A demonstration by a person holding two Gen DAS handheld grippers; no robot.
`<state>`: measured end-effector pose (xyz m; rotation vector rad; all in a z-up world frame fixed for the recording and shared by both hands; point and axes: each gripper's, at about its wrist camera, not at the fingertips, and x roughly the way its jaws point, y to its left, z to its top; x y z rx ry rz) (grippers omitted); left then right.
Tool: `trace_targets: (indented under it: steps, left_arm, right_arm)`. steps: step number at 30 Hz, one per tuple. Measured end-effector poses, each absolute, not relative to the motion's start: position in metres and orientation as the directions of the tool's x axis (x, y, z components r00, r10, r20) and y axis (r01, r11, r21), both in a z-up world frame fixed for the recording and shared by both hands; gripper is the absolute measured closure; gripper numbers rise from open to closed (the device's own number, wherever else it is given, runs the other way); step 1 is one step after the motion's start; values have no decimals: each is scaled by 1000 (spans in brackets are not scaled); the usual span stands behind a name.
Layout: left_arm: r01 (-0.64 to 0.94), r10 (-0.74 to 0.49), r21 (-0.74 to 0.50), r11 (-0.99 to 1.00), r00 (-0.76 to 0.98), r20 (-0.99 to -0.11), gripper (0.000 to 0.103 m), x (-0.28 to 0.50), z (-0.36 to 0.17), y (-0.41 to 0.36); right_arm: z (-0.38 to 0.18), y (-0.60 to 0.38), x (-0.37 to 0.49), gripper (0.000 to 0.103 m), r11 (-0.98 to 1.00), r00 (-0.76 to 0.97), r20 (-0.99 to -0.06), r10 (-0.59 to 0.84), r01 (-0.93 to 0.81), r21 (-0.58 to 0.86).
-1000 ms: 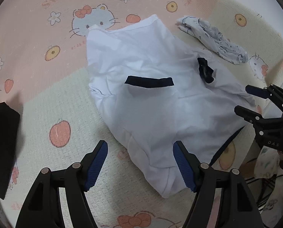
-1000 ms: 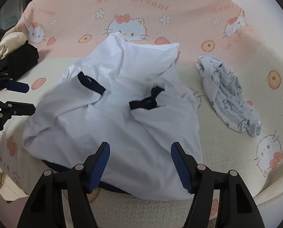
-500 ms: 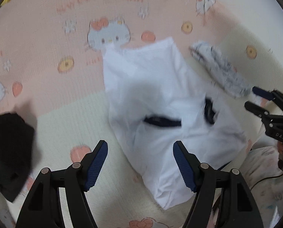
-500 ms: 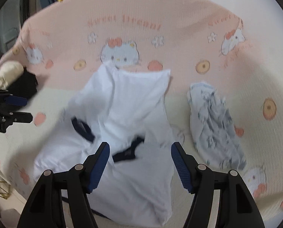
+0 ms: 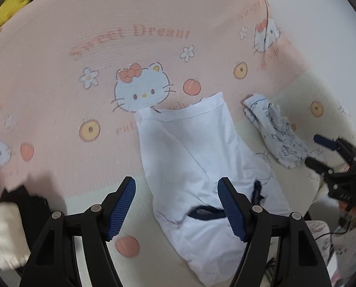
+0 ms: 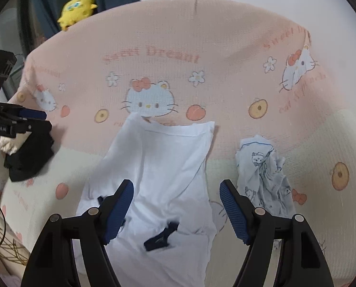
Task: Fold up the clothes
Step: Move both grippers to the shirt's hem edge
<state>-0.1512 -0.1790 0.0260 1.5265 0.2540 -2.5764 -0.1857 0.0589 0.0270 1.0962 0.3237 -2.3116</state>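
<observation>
1. Both our left gripper point(image 5: 176, 209) and right gripper point(image 6: 176, 211) hang apart and empty; the right's jaws just widened.
2. We've lifted away; the white shirt point(image 6: 163, 167) lies roughly folded on the blanket point(image 6: 225, 35), released.

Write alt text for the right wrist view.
A white shirt with dark trim lies spread on a pink and cream cartoon-cat blanket, below the open, empty right gripper. A crumpled printed garment lies to its right, the left gripper at the left edge.
</observation>
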Motion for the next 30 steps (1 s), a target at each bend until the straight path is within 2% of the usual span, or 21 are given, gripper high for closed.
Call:
trace_targets:
  steps: [2,6,9,16,20,24,30]
  left_arm:
    - [189,-22,-76,-979,-468,-884,34,-170,15,-190]
    - [217,65,-179,-960,-446,-892,34,-206,-16,-218]
    - [242,63,-186,-952,-443,-895,34,-224,-38,-233]
    - [316,122,-276,-908,-431,-894,34,-250,-80,-274]
    - [328,117,-279,-903,-437,-892,34,-266,-96,-288]
    - [359,159,-333,-872,-436,-886,34,-279,-114,-305]
    - [411,240,-432,-803,-441,-865,34,-293,-143,-323]
  right_arm:
    - [20,55,-201,29,-821,-500,-788,-360,571,13]
    - [0,45,-237,29,-824,-472,-818,-328,567,2]
    - [-20,38,-264,29,-821,-447,-835,-321,571,10]
    - [-64,30,-325,29,-828,-357,-865,-352,550,110]
    - [-91,28,-363,29,-844,-285,-875,-392,490,218]
    - [-111,29,-393,29,-859,-266,-870,-415,428,279]
    - [-127,18,-411,29,-875,-269,-869,-414,380,300]
